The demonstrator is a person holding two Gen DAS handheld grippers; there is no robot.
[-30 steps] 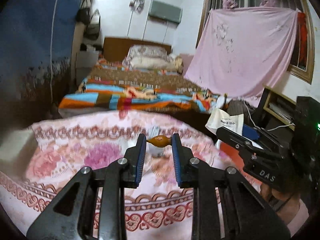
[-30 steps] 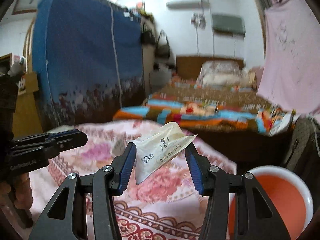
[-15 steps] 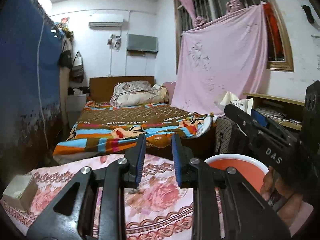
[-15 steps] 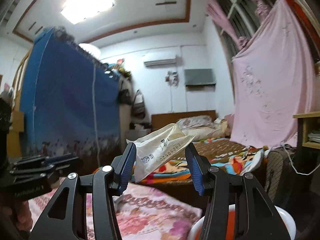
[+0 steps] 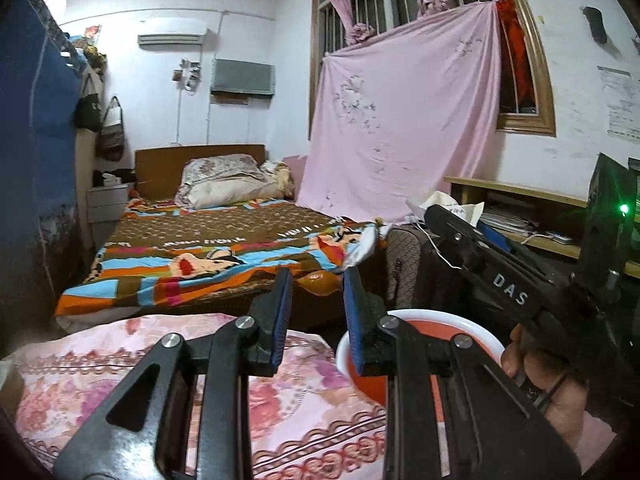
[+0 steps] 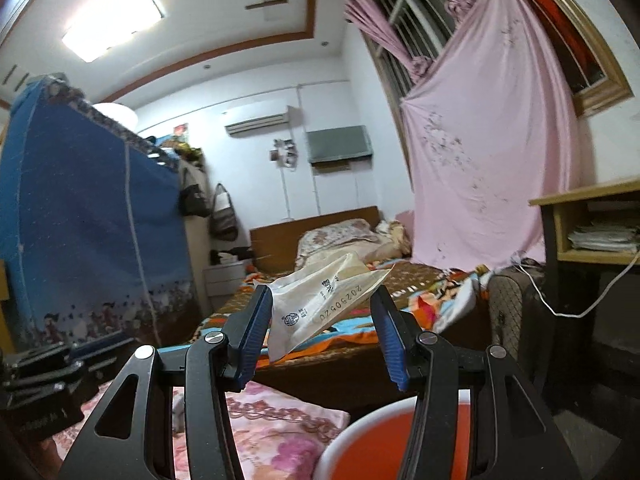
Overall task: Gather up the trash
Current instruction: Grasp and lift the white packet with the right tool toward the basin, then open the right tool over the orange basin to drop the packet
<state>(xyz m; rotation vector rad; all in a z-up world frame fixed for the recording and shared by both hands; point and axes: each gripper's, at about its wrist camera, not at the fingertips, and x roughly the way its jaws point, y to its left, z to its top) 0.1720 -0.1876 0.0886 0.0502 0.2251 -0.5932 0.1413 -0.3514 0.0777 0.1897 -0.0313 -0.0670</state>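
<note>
Wrapper (image 6: 324, 304) print "20250520"; right gripper (image 5: 452, 216) marked "DAS".

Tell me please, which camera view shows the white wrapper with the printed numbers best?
The right wrist view: the white wrapper fills the space between the right gripper fingers, with its print readable. In the left wrist view only a crumpled corner of it peeks above that gripper, beside the desk.

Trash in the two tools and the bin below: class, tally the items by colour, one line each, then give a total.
Orange: 1, the small wrapper in the left tool.
White: 1, the printed packet in the right tool.
Red with a white rim: 1, the bin.
Total: 3
</note>
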